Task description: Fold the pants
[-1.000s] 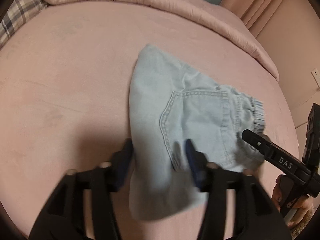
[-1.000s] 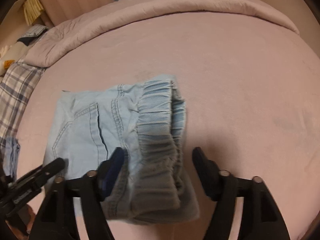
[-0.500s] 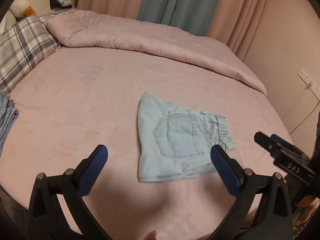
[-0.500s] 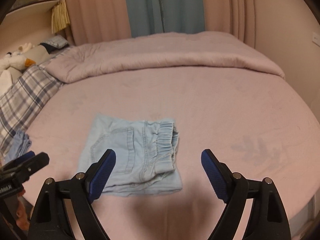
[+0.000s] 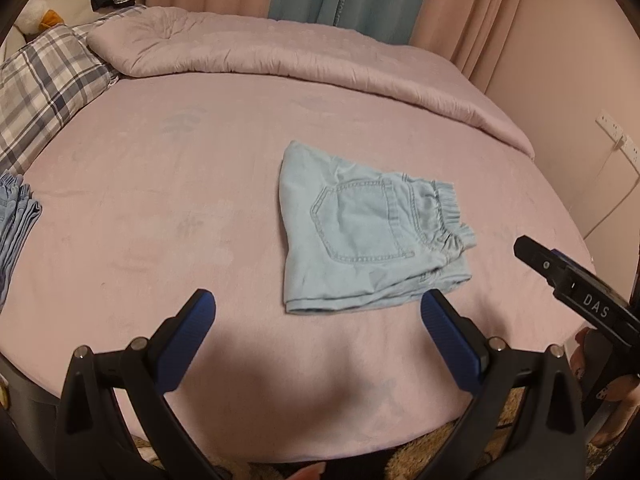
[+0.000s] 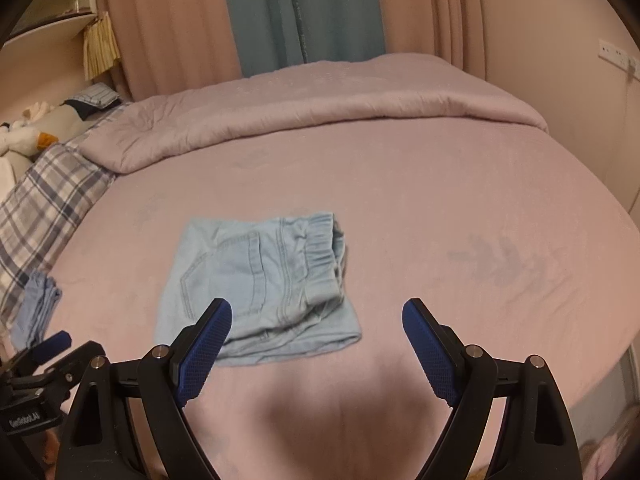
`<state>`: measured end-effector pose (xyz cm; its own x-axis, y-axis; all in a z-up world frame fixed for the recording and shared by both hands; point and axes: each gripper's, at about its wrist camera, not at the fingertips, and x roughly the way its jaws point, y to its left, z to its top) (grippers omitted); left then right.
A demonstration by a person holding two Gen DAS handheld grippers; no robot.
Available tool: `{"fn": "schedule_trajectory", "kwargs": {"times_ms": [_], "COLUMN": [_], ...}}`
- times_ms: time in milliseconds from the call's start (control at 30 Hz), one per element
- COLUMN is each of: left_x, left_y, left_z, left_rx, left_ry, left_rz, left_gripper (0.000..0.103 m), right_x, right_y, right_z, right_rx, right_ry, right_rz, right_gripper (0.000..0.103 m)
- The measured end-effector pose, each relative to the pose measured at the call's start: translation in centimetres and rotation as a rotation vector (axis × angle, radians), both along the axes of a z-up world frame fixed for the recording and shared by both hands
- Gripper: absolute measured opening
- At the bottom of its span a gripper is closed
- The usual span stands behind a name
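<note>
**Both claws open above the folded pants**

The pants (image 5: pixel 368 236) lie folded in a small, flat stack on the pink bed (image 5: pixel 160 200). They sit near the front edge, with the pocket on top and the stretchy waist on the right side.

The left claw (image 5: pixel 318 308) hangs over the front edge of the bed and tilts down at it. Its two blue fingers (image 5: pixel 188 332) are spread wide apart. Nothing is between them. The pants lie just past the tips, not touching.

The right claw (image 6: pixel 316 316) tilts down the same way. Its blue fingers (image 6: pixel 430 344) are also spread, with nothing in their grip. In its view the left finger covers a bit of the pants' near corner, but does not press on it.

The two claws are side by side, and each one peeks into the other's view.

A plaid pillow (image 5: pixel 40 76) lies at the left. A pink quilt (image 5: pixel 280 52) is rolled up along the back of the bed. More blue cloth (image 5: pixel 16 216) sits at the far left edge.
</note>
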<state>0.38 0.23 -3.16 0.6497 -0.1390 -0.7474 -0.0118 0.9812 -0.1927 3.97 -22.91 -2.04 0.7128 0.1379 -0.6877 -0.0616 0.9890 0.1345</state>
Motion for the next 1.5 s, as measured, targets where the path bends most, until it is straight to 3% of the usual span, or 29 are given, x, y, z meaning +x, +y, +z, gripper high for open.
{"fn": "schedule_trajectory", "kwargs": {"times_ms": [533,1500], "left_x": [0.0,-0.7], "left_y": [2.0,1.6], "left_z": [-0.2,-0.3], "left_rx": [-0.035,-0.043], "left_ry": [0.016,0.038], "left_rz": [0.055,0.041], "left_gripper": [0.103,0.103], "right_x": [-0.7,-0.8], "right_y": [1.0,2.2], "right_z": [-0.1,-0.7], "right_rx": [-0.031,-0.062], "right_ry": [0.011,0.022], "right_rz": [-0.032,-0.027], "right_gripper": [0.087,0.087]}}
